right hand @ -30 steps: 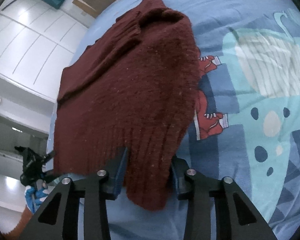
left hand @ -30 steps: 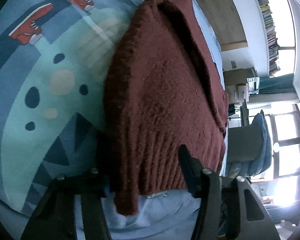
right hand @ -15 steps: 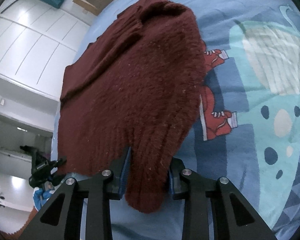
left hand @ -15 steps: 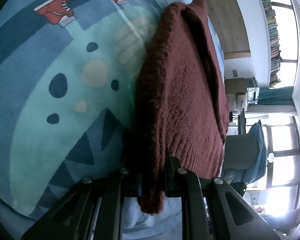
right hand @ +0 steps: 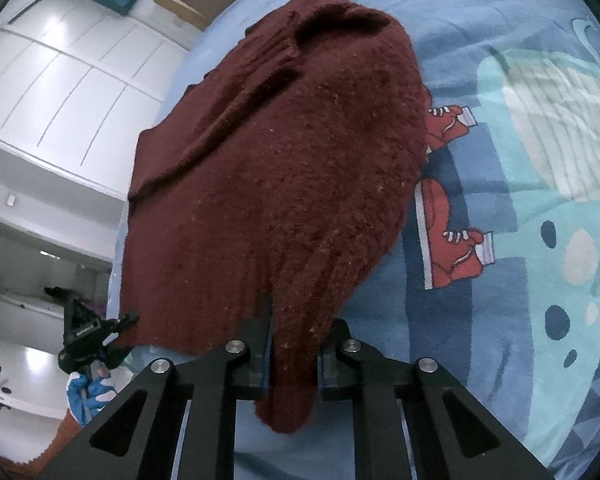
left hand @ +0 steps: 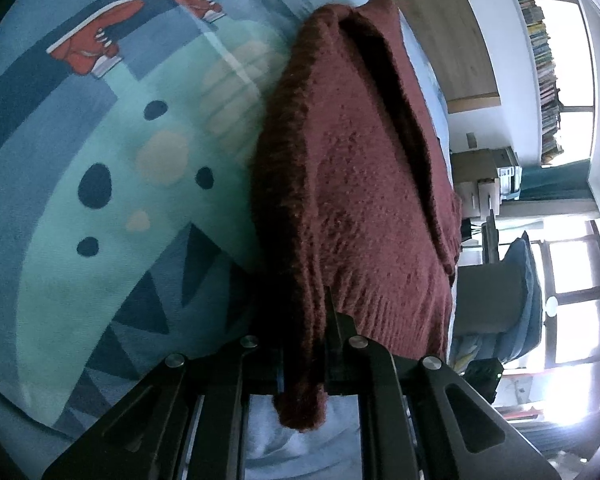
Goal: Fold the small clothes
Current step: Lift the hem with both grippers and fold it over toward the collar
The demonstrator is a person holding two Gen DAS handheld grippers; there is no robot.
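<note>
two grippers, both pinching the near hem of one maroon knit sweater [left hand: 364,200]: left gripper [left hand: 305,360] fingers clamped on one corner, right gripper [right hand: 294,360] fingers closing, fabric pressed between them. sweater lies on the dinosaur-print bed sheet [left hand: 100,208], apparently already narrowed lengthwise; the hem-to-collar fold looks not yet done. no other clothes seen.

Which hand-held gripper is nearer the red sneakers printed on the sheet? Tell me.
Right. The right hand-held gripper, closing on the sweater, sits beside the red sneakers; the left hand-held gripper grips the sweater's far corner, away from them.
</note>
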